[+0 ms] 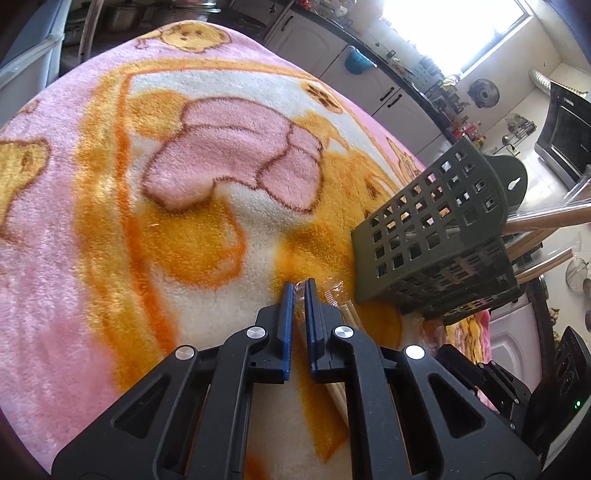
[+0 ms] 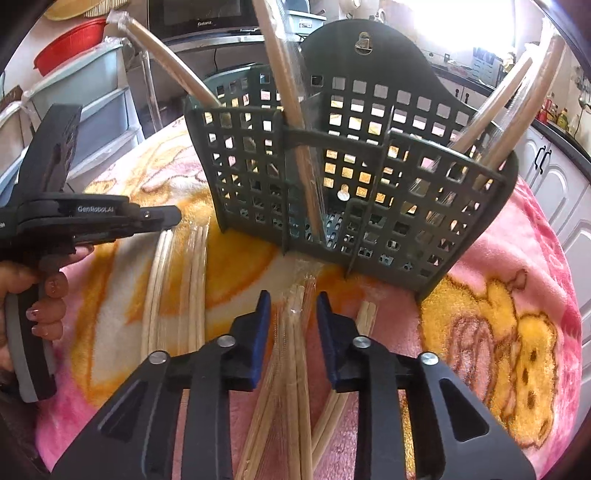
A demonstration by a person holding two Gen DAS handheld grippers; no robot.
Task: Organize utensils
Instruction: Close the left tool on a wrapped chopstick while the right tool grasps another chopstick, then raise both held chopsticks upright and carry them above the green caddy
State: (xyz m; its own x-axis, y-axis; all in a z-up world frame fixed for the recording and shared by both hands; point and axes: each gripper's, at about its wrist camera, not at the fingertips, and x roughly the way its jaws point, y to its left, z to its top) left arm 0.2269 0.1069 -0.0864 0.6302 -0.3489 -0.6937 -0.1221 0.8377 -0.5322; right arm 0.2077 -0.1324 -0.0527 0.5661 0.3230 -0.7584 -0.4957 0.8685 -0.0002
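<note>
A dark green lattice utensil holder (image 2: pixel 354 177) stands on the blanket, with several plastic-wrapped chopstick pairs (image 2: pixel 288 85) leaning out of its compartments; it also shows in the left wrist view (image 1: pixel 436 236). My right gripper (image 2: pixel 293 314) is open, its jaws either side of a wrapped chopstick pair (image 2: pixel 295 354) lying on the blanket. My left gripper (image 1: pixel 300 291) is nearly shut on the tip of a wrapped chopstick pair (image 1: pixel 334 291) lying just in front of the holder; it shows from the side in the right wrist view (image 2: pixel 173 218).
More wrapped chopsticks (image 2: pixel 184 280) lie on the pink and orange blanket (image 1: pixel 147 184) left of the holder, and another pair (image 2: pixel 364 317) lies to the right. Kitchen cabinets (image 1: pixel 369 85), a microwave (image 2: pixel 207 18) and plastic drawers (image 2: pixel 99 107) stand around the table.
</note>
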